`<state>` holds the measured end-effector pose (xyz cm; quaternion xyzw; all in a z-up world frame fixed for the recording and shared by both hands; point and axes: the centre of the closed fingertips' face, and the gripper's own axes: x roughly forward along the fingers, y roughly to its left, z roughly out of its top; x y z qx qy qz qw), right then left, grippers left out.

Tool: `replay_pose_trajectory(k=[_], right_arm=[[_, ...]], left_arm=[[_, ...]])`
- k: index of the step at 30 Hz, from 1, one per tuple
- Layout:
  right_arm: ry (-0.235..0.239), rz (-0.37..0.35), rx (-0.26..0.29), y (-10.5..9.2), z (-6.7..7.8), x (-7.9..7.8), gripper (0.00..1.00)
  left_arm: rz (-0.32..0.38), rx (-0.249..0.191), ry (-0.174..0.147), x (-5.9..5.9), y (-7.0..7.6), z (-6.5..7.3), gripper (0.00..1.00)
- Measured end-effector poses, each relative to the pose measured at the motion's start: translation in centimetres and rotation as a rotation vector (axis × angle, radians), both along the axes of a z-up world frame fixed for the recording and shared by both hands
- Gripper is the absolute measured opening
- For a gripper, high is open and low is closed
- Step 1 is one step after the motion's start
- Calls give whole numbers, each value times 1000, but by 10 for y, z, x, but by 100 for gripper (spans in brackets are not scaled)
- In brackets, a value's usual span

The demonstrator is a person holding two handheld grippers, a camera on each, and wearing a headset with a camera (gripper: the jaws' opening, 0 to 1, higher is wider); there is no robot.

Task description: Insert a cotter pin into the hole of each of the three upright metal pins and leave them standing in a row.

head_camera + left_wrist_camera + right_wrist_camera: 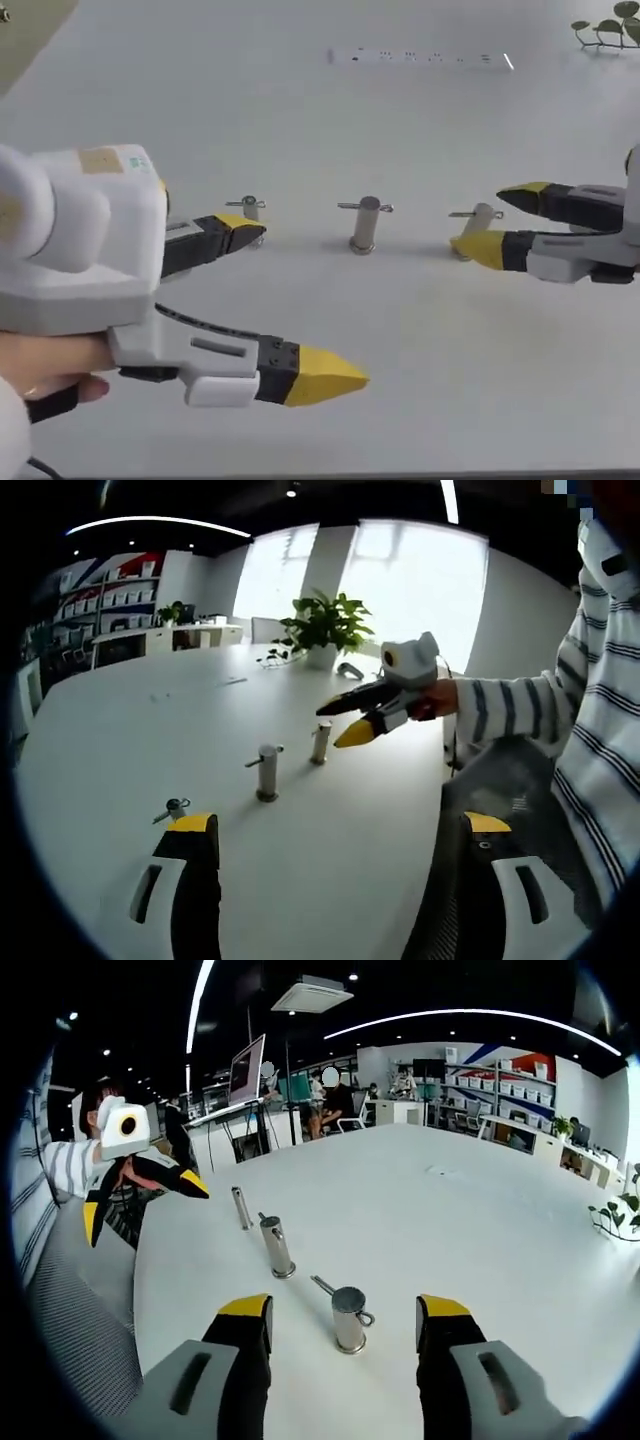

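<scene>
Three upright metal pins (365, 228) stand in a row across the white tabletop (420, 380), each with a cotter pin (350, 206) through its top. At three o'clock in the head view, the right tongs (475, 217) gape wide, with the right-end pin (482, 215) between the jaws. At eight o'clock the left tongs (313, 305) are spread too, upper jaw just beside the left-end pin (250, 207).

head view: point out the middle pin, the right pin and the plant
middle pin (364, 228), head view, on its shaft
right pin (481, 217), head view, on its shaft
plant (607, 27), head view, on a leaf
</scene>
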<state>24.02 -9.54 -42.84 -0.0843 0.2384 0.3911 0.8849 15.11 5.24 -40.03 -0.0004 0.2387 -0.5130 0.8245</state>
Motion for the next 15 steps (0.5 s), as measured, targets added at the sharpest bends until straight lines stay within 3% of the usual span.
replay_pose_trajectory(k=[5, 11, 15], right_arm=[[-9, -13, -7, -3, 13, -11, 65], [-6, -61, 43, 0, 28, -28, 79], [12, -120, 80, -2, 28, -38, 82]], left_arm=[[52, -8, 10, 5, 9, 1, 99], [69, 59, 49, -2, 21, -14, 99], [143, 38, 52, 4, 32, -11, 99]])
